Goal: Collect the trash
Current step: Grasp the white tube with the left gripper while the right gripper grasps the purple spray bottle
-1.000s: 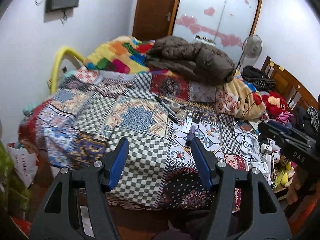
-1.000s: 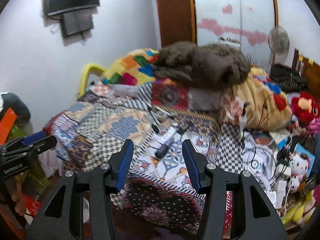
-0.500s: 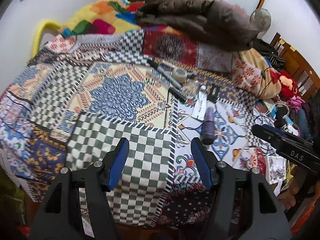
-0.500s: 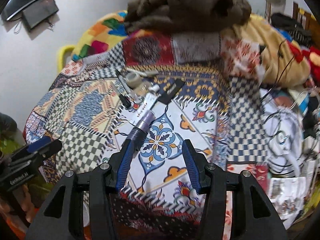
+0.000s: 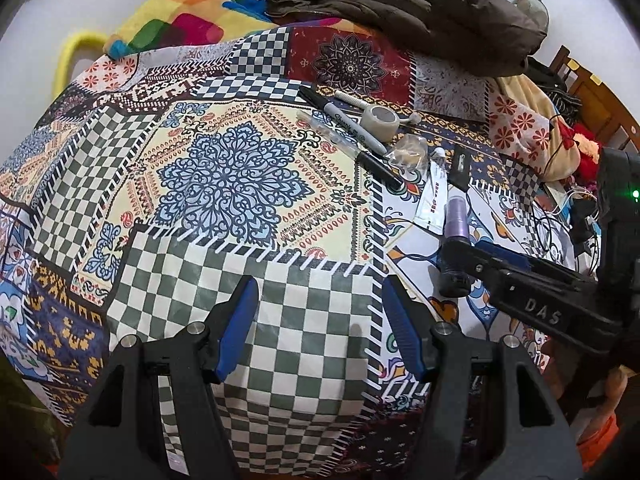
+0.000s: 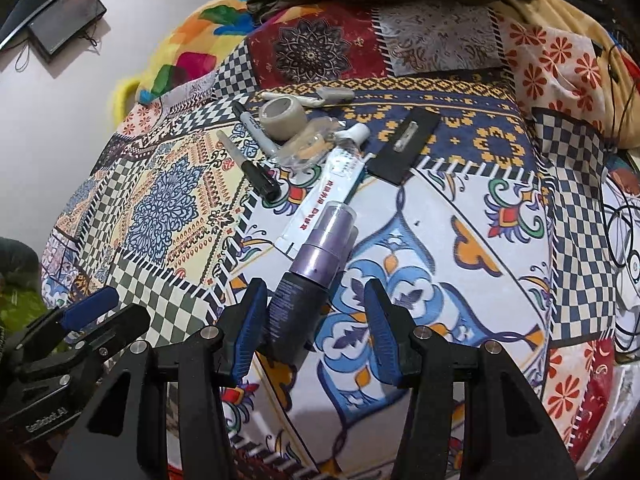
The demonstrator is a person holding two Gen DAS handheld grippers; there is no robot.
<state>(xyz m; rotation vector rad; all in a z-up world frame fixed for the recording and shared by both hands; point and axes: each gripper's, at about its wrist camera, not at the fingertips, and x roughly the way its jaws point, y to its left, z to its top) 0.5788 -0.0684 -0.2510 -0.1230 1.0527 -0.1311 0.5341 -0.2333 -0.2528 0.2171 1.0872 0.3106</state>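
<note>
A litter of small items lies on the patchwork bedspread (image 5: 224, 176): a purple and black spray bottle (image 6: 316, 264), a white tube (image 6: 332, 188), a crumpled clear wrapper (image 6: 308, 146), a tape roll (image 6: 282, 114), a grey marker (image 5: 352, 124), a black pen (image 5: 380, 168) and a black card (image 6: 404, 144). My right gripper (image 6: 316, 320) is open and straddles the bottle's dark base; the bottle lies close to the left finger, and the right finger stands well off it. My left gripper (image 5: 320, 328) hangs open over a green checked patch, holding nothing. The bottle (image 5: 456, 232) lies to its right.
A brown jacket (image 5: 400, 4) and a bright blanket (image 5: 180, 20) are heaped at the far end of the bed. Cables (image 6: 624, 240) and soft toys crowd the bed's right side. A screen (image 6: 52, 20) hangs on the white wall at left.
Both grippers have dropped toward the bed and tipped downward. The right one has closed in on the spray bottle, which now lies between its fingers. Neither jaw width has changed.
</note>
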